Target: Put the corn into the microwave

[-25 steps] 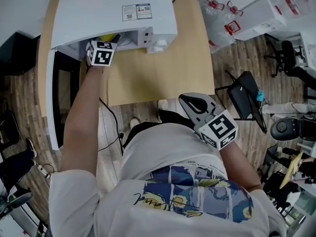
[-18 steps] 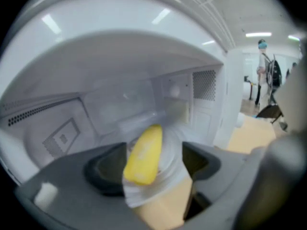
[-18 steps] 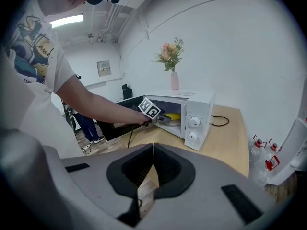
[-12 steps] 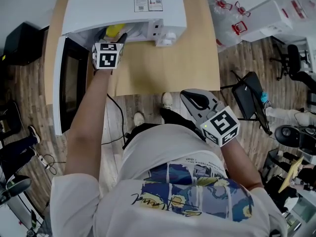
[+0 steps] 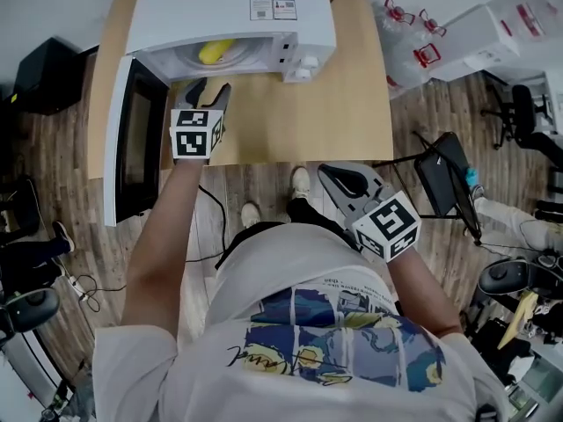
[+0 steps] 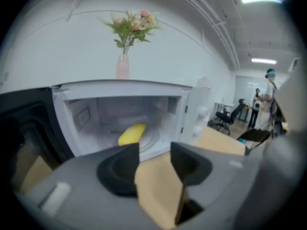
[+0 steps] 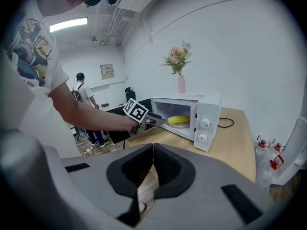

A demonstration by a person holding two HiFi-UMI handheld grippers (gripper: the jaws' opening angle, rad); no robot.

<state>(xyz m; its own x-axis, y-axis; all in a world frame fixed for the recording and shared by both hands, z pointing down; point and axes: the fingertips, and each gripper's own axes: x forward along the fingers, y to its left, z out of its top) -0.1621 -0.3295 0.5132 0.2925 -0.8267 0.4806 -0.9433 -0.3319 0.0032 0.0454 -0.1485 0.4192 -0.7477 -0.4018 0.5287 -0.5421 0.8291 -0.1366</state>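
Note:
The yellow corn (image 5: 215,52) lies on the turntable inside the white microwave (image 5: 233,7), whose door (image 5: 132,139) hangs open to the left. My left gripper (image 5: 209,90) is just outside the cavity, over the wooden table (image 5: 334,121). Its jaws are apart and closing, with nothing between them. In the left gripper view the corn (image 6: 131,133) sits beyond the left gripper (image 6: 154,152). My right gripper (image 5: 332,176) is shut and empty, held near the person's body past the table's front edge. The right gripper view shows the right gripper (image 7: 153,150) and, farther off, the corn (image 7: 178,120).
A pink vase of flowers (image 6: 123,66) stands on top of the microwave. Plastic water bottles (image 5: 413,33) lie on the floor to the right of the table, and a black chair (image 5: 444,178) is near the right gripper. A person (image 7: 81,95) stands far behind.
My left gripper has drawn back out of the microwave cavity toward the table's front edge, leaving the corn on the turntable. The right gripper has stayed about where it was.

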